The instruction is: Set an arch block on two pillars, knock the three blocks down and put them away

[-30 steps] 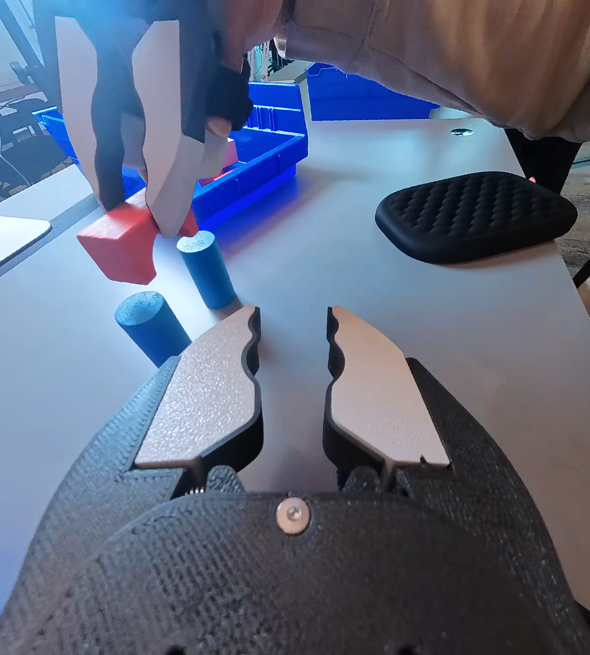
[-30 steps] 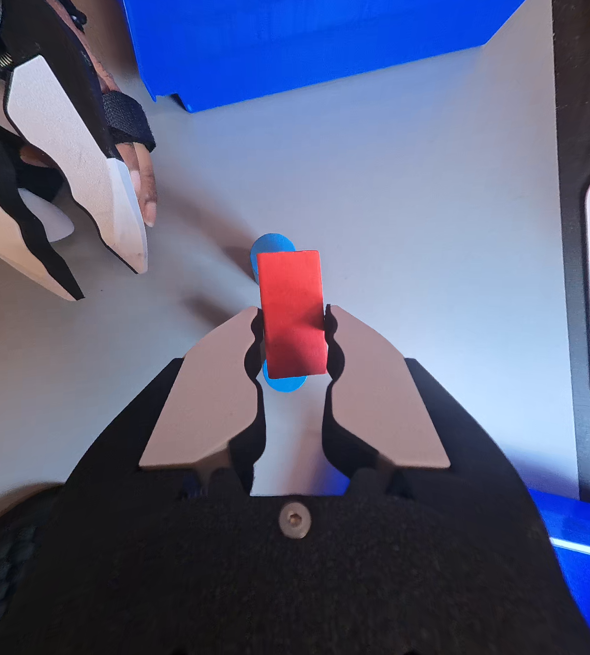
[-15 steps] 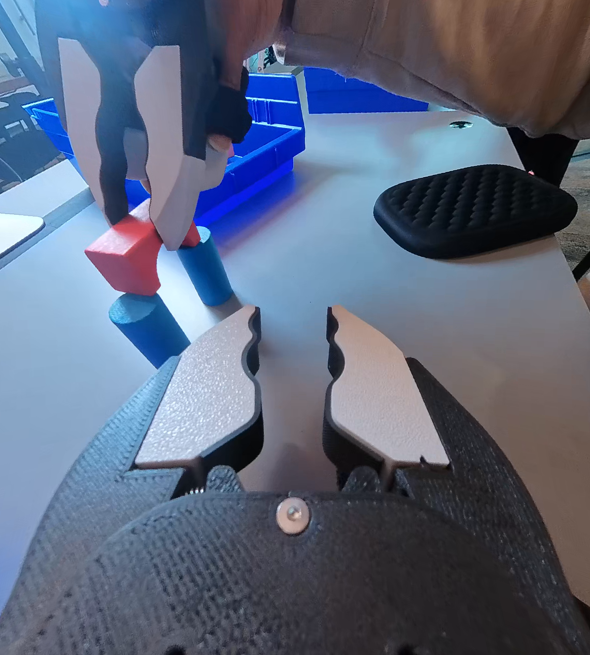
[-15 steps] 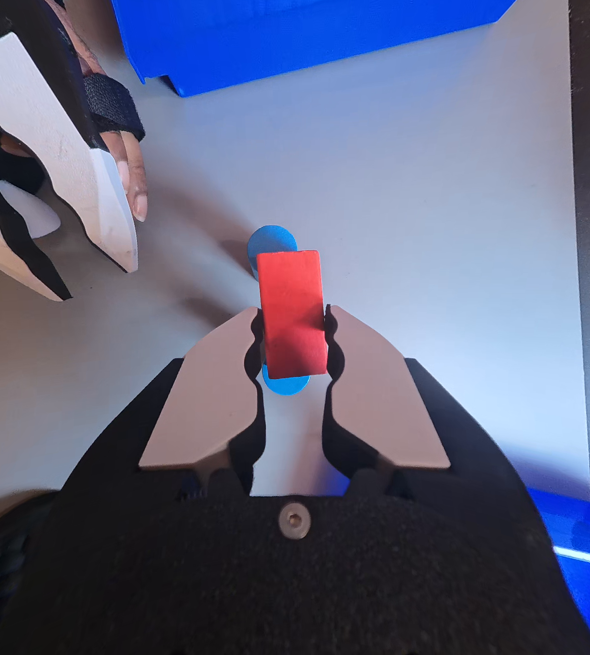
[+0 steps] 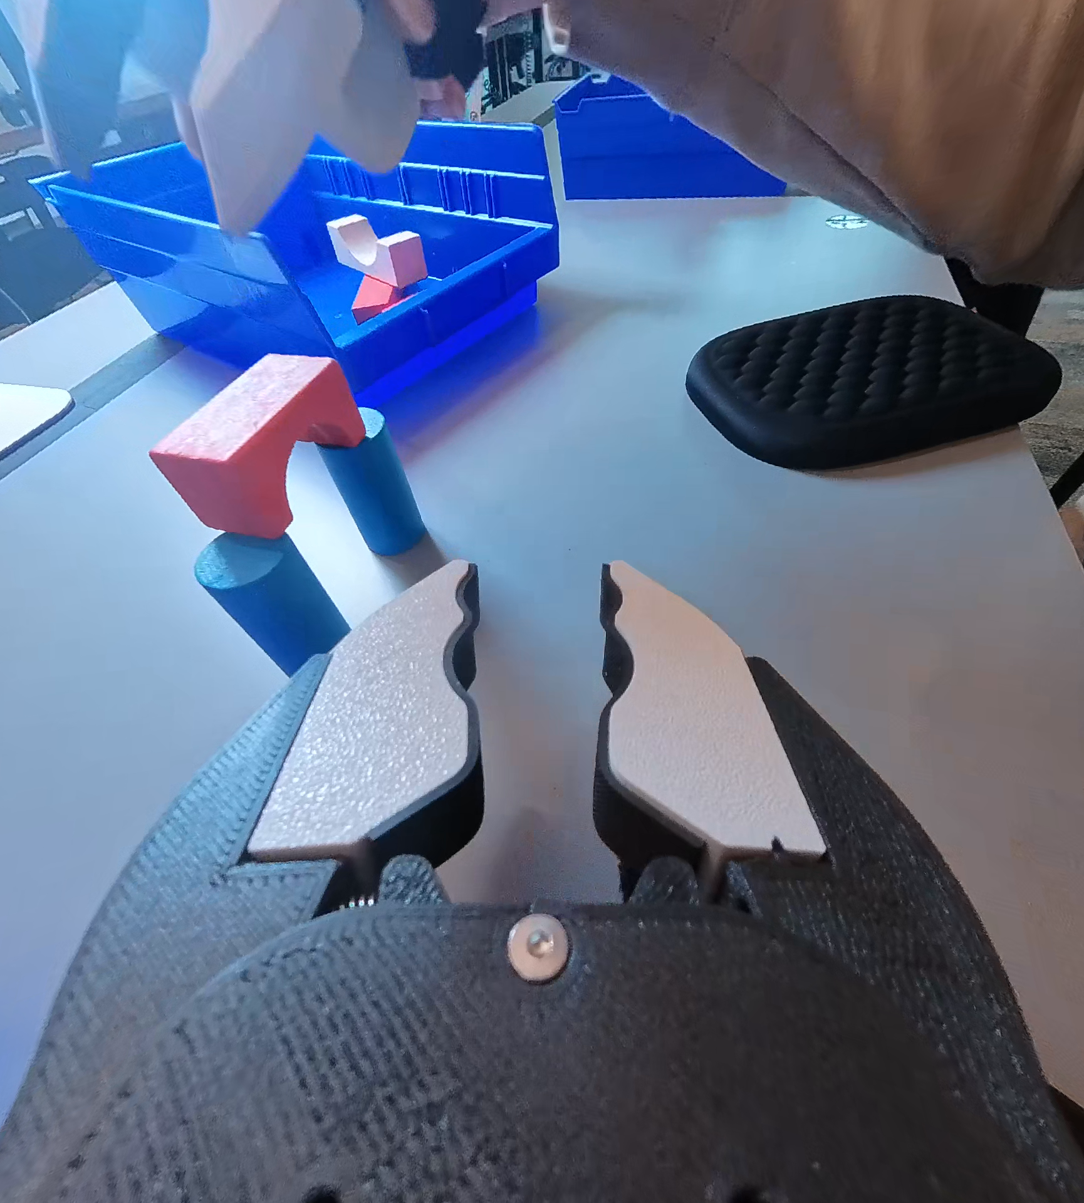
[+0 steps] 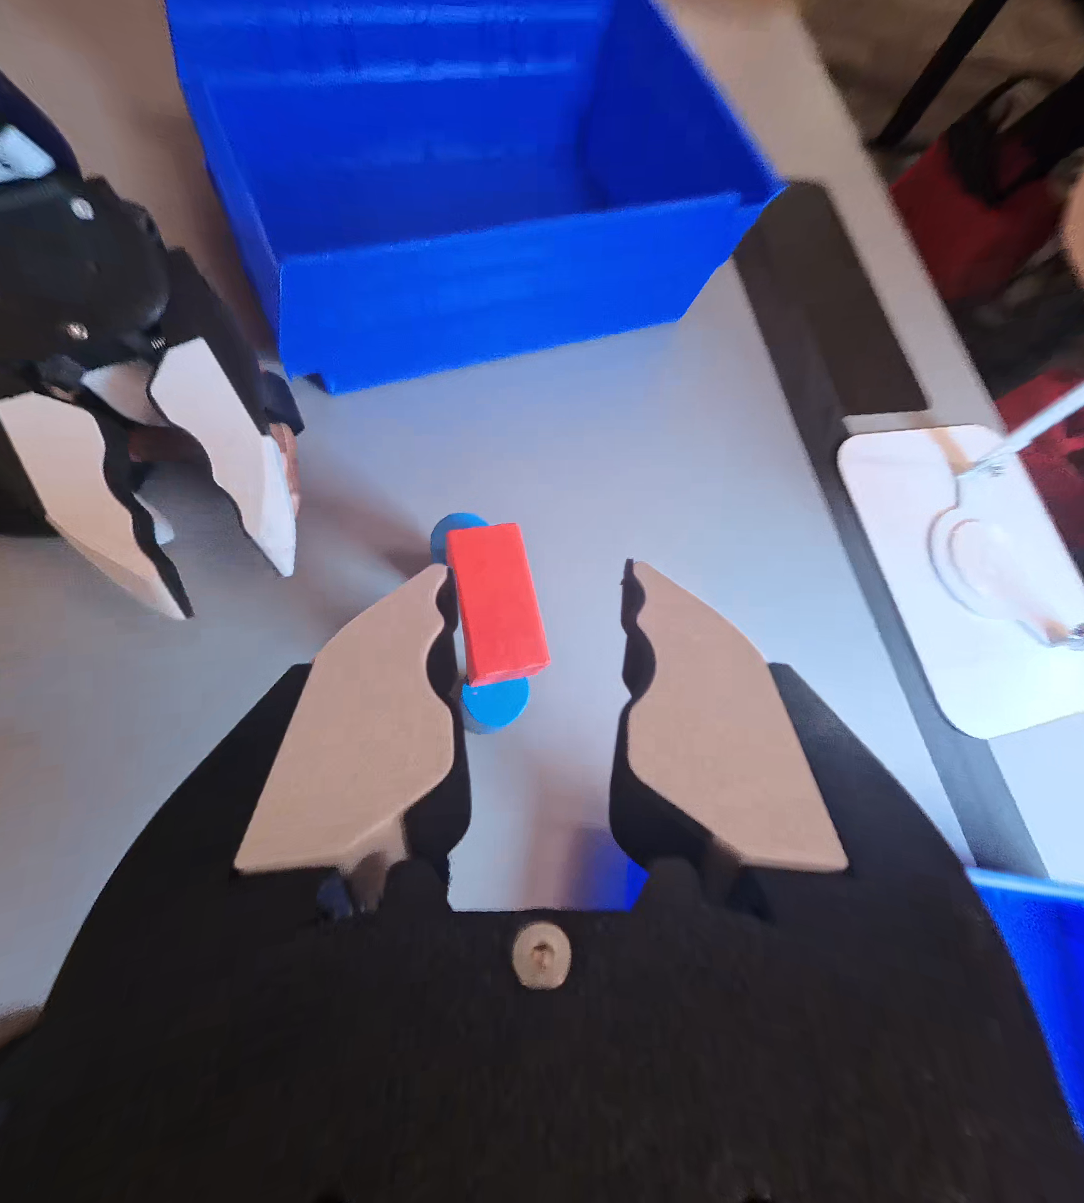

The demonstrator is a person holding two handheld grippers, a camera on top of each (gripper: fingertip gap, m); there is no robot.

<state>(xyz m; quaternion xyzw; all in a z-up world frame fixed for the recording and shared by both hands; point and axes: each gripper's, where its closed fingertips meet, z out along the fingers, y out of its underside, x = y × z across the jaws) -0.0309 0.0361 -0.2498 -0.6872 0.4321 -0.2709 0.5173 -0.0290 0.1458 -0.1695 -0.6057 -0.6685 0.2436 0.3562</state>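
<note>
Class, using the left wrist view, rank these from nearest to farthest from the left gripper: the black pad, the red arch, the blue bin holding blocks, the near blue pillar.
1. Near blue pillar, just left of the left gripper.
2. Red arch, atop the pillars, left.
3. Black pad, ahead right.
4. Blue bin, far left.

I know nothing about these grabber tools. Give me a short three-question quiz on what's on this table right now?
1. True or false: the red arch block rests on two blue pillars.
2. Are the right gripper's jaws: A shut on the arch, B open?
3. What lies in the blue bin behind the arch?

Key: 1 true. 2 B. 3 A pale arch block and a red block.
</note>
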